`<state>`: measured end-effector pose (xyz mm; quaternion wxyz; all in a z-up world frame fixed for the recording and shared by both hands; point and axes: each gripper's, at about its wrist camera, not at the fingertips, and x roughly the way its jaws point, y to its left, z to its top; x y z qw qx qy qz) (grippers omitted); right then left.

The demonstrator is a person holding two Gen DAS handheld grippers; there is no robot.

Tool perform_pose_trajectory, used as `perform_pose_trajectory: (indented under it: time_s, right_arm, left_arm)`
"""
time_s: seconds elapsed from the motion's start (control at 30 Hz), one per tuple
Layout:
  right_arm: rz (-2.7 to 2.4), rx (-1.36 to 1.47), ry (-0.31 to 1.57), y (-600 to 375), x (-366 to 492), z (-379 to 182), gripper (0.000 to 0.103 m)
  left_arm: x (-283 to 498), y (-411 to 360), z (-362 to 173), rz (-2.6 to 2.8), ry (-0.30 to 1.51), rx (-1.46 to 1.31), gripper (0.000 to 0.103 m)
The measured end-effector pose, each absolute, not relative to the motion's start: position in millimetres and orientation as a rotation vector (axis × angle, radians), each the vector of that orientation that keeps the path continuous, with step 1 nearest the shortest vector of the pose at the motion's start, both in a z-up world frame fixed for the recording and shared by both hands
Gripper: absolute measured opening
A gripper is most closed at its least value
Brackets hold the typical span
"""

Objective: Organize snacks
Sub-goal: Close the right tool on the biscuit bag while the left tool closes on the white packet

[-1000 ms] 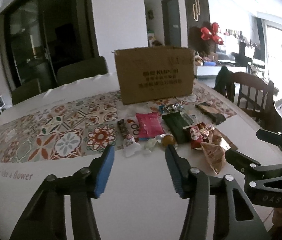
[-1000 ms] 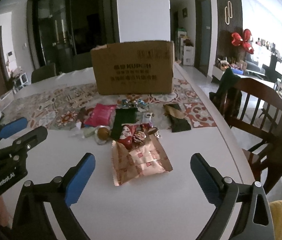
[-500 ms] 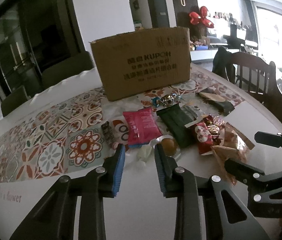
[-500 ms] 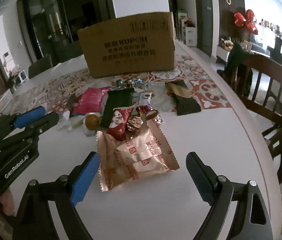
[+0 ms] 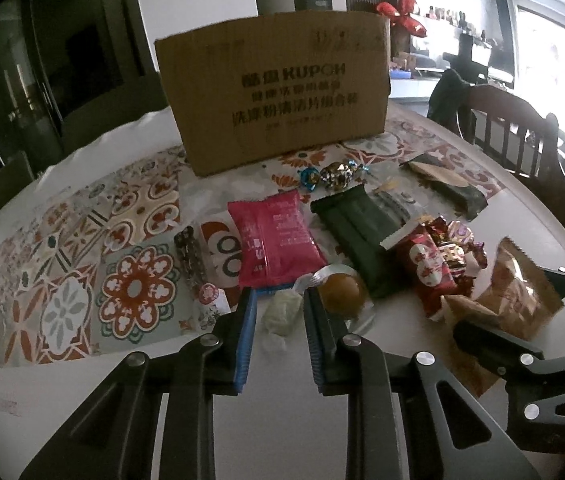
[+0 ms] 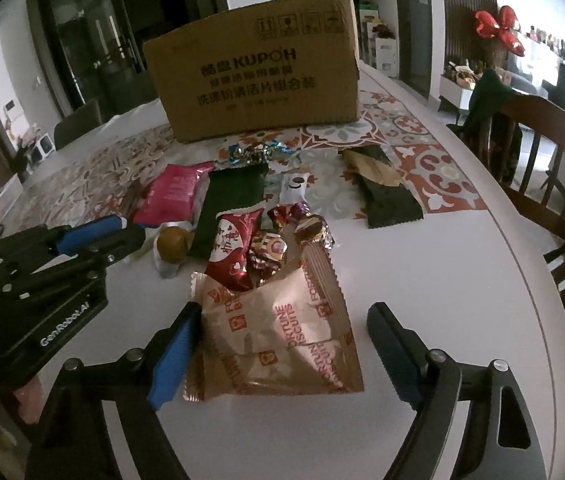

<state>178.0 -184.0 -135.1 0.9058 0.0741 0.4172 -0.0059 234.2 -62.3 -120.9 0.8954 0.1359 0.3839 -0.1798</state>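
Snacks lie in a heap on the white table in front of a brown cardboard box (image 5: 274, 96). My left gripper (image 5: 279, 298) has its blue pads shut on a small pale wrapped candy (image 5: 280, 314) that rests on the table. Next to the candy lie a round brown sweet (image 5: 340, 294) and a pink packet (image 5: 274, 240). My right gripper (image 6: 284, 312) straddles a shiny fortune biscuits packet (image 6: 278, 344), and its jaws are closing. The left pad touches the packet's edge, while the right pad stands clear of it. The packet lies flat.
A dark green packet (image 5: 358, 232), a red packet (image 6: 234, 248) and several foil sweets (image 6: 270, 248) lie between the grippers and the box. A patterned runner (image 5: 82, 280) covers the table's left part. A wooden chair (image 6: 542, 152) stands at the right edge.
Both grippers have come forward and down to the snacks. The left jaws have closed around the pale candy. The right jaws have narrowed around the fortune biscuits packet.
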Motion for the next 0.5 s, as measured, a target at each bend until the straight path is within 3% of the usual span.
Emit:
perform_pose_trajectory:
  time_s: [0.17,0.3,0.5]
  right_arm:
    - [-0.008,0.135,0.861,-181.8,178.3,-134.9,0.071]
    - [-0.009,0.121,0.857,-180.3,178.3,-134.7,0.055]
    - [0.002,0.116,0.857,-178.3,179.6,-134.8,0.046]
  left_arm:
    - [237.8,-61.7,-126.4,-0.38,0.826,0.264,0.025]
    - [239.6,-60.6,-130.1,-0.38,0.846,0.251,0.024]
    - [239.0,-59.5,-131.7,-0.381,0.852,0.236,0.021]
